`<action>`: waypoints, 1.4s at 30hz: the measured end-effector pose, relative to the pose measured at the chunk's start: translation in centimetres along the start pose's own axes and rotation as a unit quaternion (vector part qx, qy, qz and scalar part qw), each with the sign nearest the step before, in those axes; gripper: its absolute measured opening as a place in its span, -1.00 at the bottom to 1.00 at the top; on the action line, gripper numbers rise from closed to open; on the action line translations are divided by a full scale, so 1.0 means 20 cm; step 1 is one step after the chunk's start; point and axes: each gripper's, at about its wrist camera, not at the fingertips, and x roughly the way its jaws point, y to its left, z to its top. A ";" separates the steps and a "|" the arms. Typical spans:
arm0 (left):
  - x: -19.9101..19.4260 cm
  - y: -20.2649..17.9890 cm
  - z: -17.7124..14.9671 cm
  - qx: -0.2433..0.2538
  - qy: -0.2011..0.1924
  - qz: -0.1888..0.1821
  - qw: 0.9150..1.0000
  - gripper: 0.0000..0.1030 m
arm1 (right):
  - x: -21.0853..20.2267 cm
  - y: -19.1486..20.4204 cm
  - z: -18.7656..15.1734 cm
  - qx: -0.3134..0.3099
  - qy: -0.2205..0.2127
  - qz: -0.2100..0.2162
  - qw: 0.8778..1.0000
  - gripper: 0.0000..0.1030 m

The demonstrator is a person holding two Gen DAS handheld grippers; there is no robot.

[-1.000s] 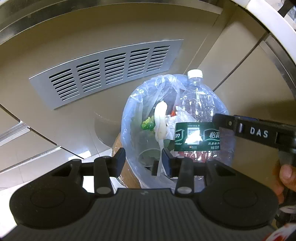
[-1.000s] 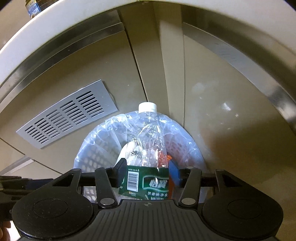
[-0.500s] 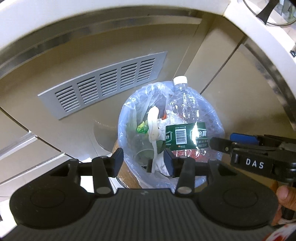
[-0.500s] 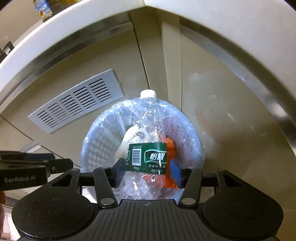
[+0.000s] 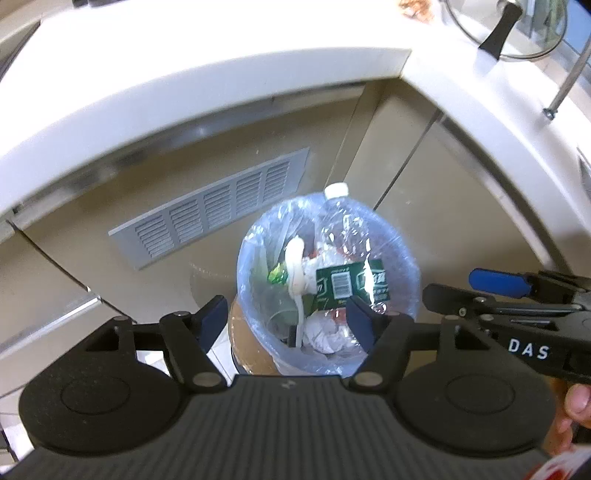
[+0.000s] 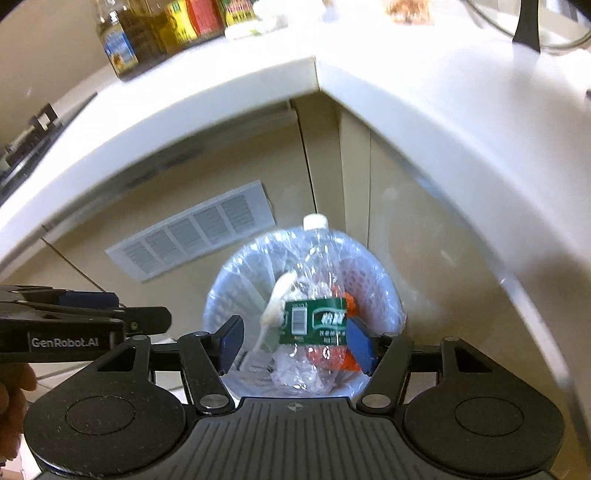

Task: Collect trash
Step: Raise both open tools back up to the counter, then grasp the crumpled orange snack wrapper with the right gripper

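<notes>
A clear plastic bottle (image 5: pixel 345 258) with a white cap and green label stands tilted in a round bin (image 5: pixel 406 266) lined with a clear bag. It also shows in the right wrist view (image 6: pixel 317 295), in the same bin (image 6: pixel 388 291). Crumpled tissue, a white strip and orange and green scraps lie around it. My left gripper (image 5: pixel 286 317) is open and empty above the bin's near rim. My right gripper (image 6: pixel 295 339) is open and empty above the bin, clear of the bottle. The right gripper also shows in the left wrist view (image 5: pixel 458 291).
The bin stands on the floor in a cabinet corner under a white L-shaped countertop (image 6: pixel 258 85). A grey vent grille (image 5: pixel 210 210) is on the cabinet face behind it. Oil and sauce bottles (image 6: pixel 155 33) and a pan lid (image 5: pixel 517 33) are on the counter.
My right gripper opened and let go of the bottle, which now rests in the bin. Both grippers rose up and back, so the countertop has come into view.
</notes>
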 end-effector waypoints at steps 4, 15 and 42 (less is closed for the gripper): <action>-0.10 -0.01 0.04 0.011 -0.018 -0.009 1.000 0.45 | -0.10 0.03 0.05 0.001 -0.022 -0.005 1.000 0.31; -0.35 -0.02 0.20 0.031 -0.105 -0.040 0.993 0.74 | -0.37 0.07 0.24 0.010 -0.105 -0.028 0.994 0.50; -0.43 0.03 0.68 0.052 -0.176 -0.035 0.982 0.81 | -0.50 -0.17 0.57 0.070 -0.175 -0.074 0.979 0.56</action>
